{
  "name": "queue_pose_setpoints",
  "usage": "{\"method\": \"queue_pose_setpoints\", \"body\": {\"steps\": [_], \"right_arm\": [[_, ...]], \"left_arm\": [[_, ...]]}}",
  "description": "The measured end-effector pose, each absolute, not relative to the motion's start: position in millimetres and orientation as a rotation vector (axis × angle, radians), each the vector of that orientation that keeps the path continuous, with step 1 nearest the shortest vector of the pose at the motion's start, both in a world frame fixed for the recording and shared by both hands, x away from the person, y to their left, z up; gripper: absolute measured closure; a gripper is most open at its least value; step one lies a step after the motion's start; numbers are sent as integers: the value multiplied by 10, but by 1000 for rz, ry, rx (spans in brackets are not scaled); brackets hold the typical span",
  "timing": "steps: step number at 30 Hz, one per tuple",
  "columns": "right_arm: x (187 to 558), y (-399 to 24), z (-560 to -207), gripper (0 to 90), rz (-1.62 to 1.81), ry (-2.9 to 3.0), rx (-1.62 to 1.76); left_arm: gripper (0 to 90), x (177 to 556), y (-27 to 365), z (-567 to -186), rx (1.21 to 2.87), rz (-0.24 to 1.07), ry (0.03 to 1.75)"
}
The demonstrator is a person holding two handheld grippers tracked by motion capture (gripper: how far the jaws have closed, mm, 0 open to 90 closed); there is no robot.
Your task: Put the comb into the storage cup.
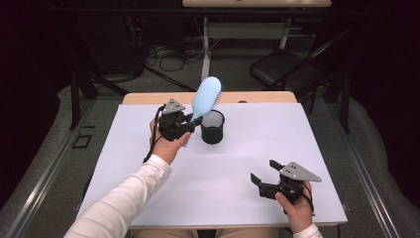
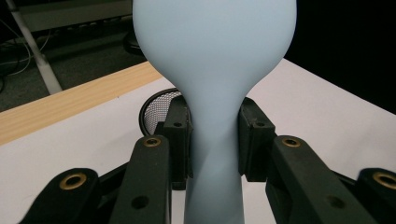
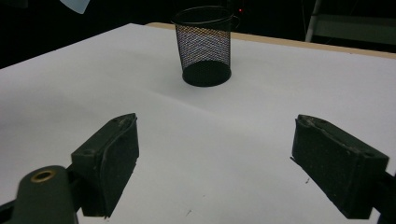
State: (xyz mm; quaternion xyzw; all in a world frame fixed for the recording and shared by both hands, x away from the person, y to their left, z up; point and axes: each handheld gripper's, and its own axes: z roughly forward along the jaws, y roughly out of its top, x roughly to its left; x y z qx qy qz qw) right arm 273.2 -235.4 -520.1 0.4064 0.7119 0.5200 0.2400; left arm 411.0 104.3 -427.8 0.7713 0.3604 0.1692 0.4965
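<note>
Black jaws at the bottom of the left gripper view press from both sides on the narrow neck of a pale blue hairbrush [image 2: 215,93], whose smooth back swells across the upper middle of the frame and runs off the top edge; its bristles face away and cannot be seen there. Behind the neck, part of a black mesh cup [image 2: 156,109] peeps out, mostly hidden.

From the high view, the left gripper [image 1: 184,125] sits left of centre, held by a hand whose white sleeve [image 1: 124,198] enters from the lower left. The brush head tilts up and to the right above the cup [image 1: 213,127], which stands upright on the white table [image 1: 257,134]; dark bristles show along the brush's right edge. The lower end of the handle is hidden by the gripper.

At the lower right of the high view, the right gripper [image 1: 261,178] rests low over the table with its jaws spread wide and nothing between them; the wrist is cut off by the bottom edge. Its own view shows the cup at upper centre.
</note>
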Motion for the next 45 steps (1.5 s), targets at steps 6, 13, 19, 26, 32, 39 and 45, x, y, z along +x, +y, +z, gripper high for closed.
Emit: {"method": "queue_pose_setpoints", "body": {"steps": [6,13,19,26,32,39,45], "right_arm": [[2831,-2315,-5147,144,1422,1994,1108],[2938,-2273,-5062,144,1457,2024,1132],[3036,-2243,-4988,144,1481,2048,1169],[3181,-2211,-4930,145,1469,2084,1190],[3307,-2213,-4893,145,1468,2095,1224],[3446,-2246,-4829,145,1482,2092,1270],[3532,-2280,-4774,146,1491,2084,1310]], "left_arm": [[694,4118,1046,-4280,1866,408,876],[694,4115,1042,-4280,1862,411,876],[695,4117,1043,-4279,1859,410,875],[694,4121,1044,-4280,1858,409,874],[694,4125,1053,-4278,1859,411,874],[694,4126,1052,-4285,1857,407,875],[694,4122,1054,-4282,1857,410,876]]}}
